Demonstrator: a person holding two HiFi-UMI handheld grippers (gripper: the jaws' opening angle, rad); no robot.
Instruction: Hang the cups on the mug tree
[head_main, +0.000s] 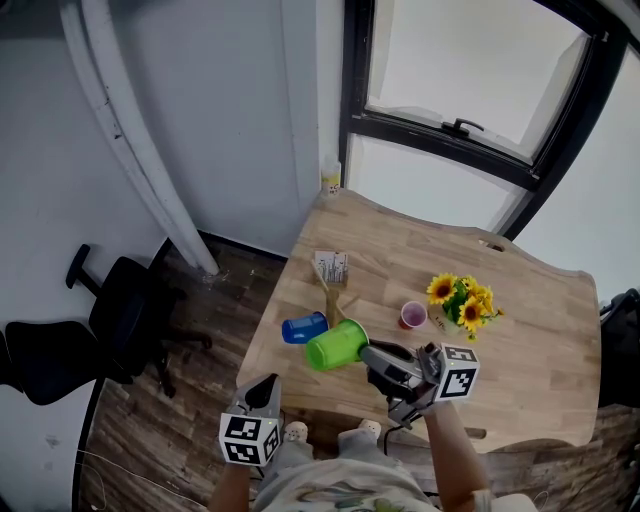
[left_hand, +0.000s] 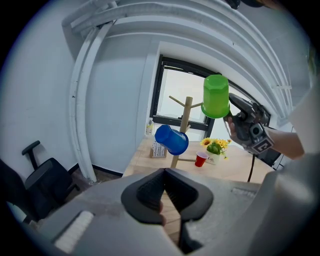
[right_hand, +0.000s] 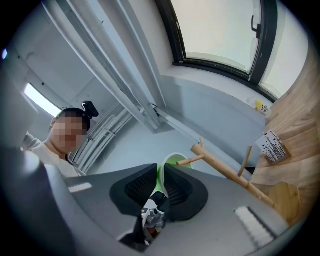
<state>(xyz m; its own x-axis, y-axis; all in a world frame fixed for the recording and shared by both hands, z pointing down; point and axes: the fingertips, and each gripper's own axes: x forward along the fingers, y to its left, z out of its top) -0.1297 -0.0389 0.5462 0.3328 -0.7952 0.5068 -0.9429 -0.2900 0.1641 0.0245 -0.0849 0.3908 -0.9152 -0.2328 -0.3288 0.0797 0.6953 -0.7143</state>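
Your head camera is looking steeply down on the mug tree (head_main: 333, 300). Your left gripper camera is facing it from farther back; the right one is looking up, close beside it. All three are sharing the green cup (head_main: 337, 345).

I see potted sunflowers (head_main: 462, 298) just beyond my right gripper (head_main: 368, 355), and a black office chair (head_main: 125, 305) well left of my left gripper (head_main: 266, 384).

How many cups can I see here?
3. The blue cup hangs on the mug tree, the green cup is gripped by the right gripper at the tree, the red cup stands on the table by the sunflowers. None seem hidden.
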